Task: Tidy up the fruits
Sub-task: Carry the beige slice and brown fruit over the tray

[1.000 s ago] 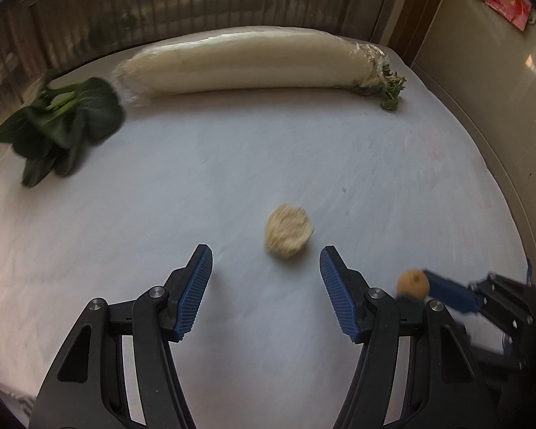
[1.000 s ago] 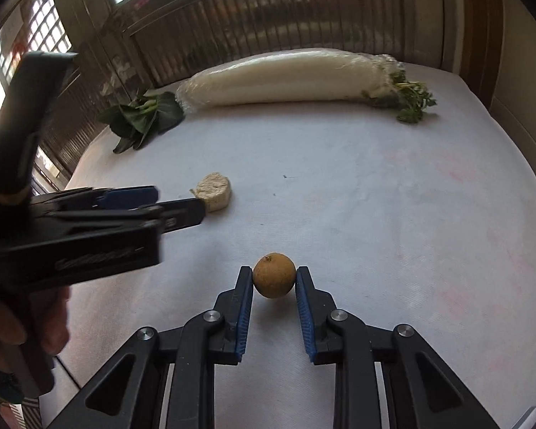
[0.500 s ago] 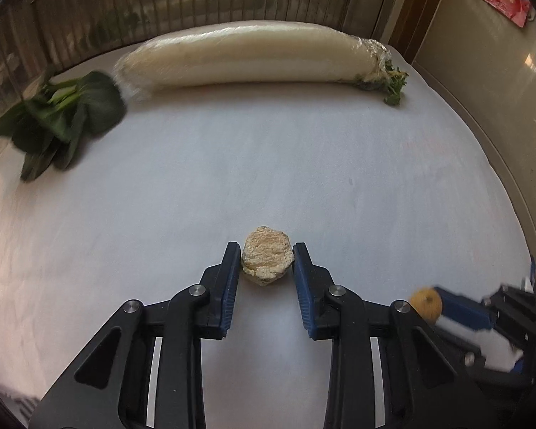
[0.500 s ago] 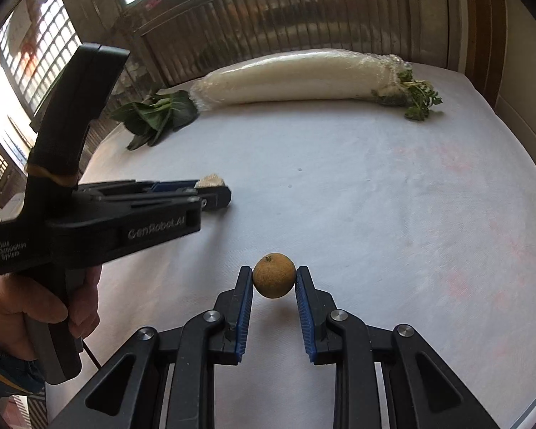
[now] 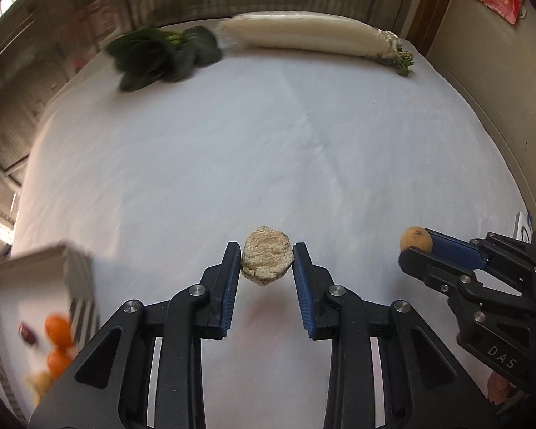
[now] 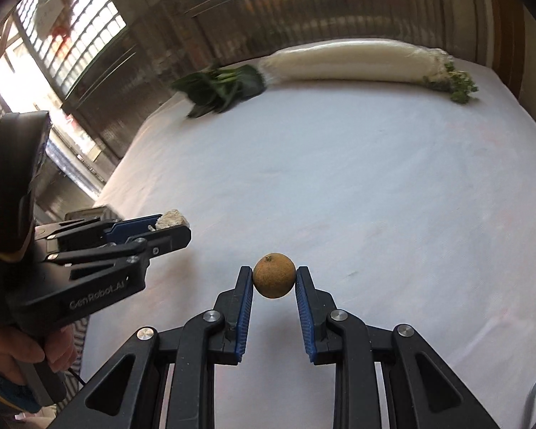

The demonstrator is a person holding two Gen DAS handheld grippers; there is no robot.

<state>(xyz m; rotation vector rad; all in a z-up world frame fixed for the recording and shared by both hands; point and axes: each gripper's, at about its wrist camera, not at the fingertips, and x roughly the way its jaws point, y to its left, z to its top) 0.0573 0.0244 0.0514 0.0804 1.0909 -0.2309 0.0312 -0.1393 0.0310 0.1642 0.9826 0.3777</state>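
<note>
We carry: left tongs [image 5: 267, 264] pinching beige lump [image 5: 266, 260], right tongs [image 6: 274, 282] pinching brown fruit [image 6: 273, 275]. Next: white box [image 5: 73, 268], near left.

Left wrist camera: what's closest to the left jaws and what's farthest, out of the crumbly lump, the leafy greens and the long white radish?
1. Crumbly lump: gripped between the left gripper's jaws.
2. Leafy greens: far side of the table, left.
3. Long white radish: along the back edge, right of the greens.

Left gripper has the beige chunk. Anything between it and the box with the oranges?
Nothing visible. The chunk hangs above bare cloth, and the box sits at lower left with only cloth between. Box interior is blurred.
</note>
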